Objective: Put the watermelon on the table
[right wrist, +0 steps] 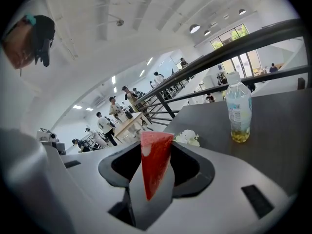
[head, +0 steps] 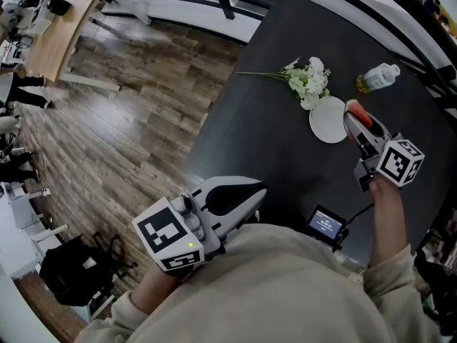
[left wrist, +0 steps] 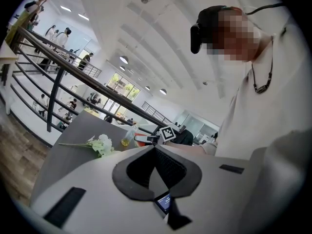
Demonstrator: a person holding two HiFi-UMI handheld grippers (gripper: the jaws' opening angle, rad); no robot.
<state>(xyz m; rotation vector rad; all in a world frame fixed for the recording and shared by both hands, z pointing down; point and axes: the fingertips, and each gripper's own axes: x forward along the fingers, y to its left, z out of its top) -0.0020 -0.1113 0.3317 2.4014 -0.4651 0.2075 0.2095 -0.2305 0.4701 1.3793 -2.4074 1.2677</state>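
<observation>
Right gripper [right wrist: 157, 147] pinches the watermelon slice [right wrist: 155, 165] above the table [head: 271, 141], just beside the plate [head: 325, 123]. It should lower the slice onto bare tabletop, then spread its jaws gently. Left gripper [left wrist: 155, 150], pressed together and empty, can wait aside.

Bright red watermelon wedge [right wrist: 155, 165] with a pale spot near the top, set between the light grey, black-lined jaws of the right gripper [head: 355, 123]. Black-and-white square markers on its cube [head: 400, 161], same pattern on the left gripper [head: 243, 194]. Matte dark grey table [head: 285, 141] under both. Ahead of the right gripper: white plate [head: 327, 120], white flowers [head: 307, 81] on green stems, clear bottle [right wrist: 239, 113] with yellowish liquid. Brown wood-grain floor [head: 121, 113] out past the left one.
</observation>
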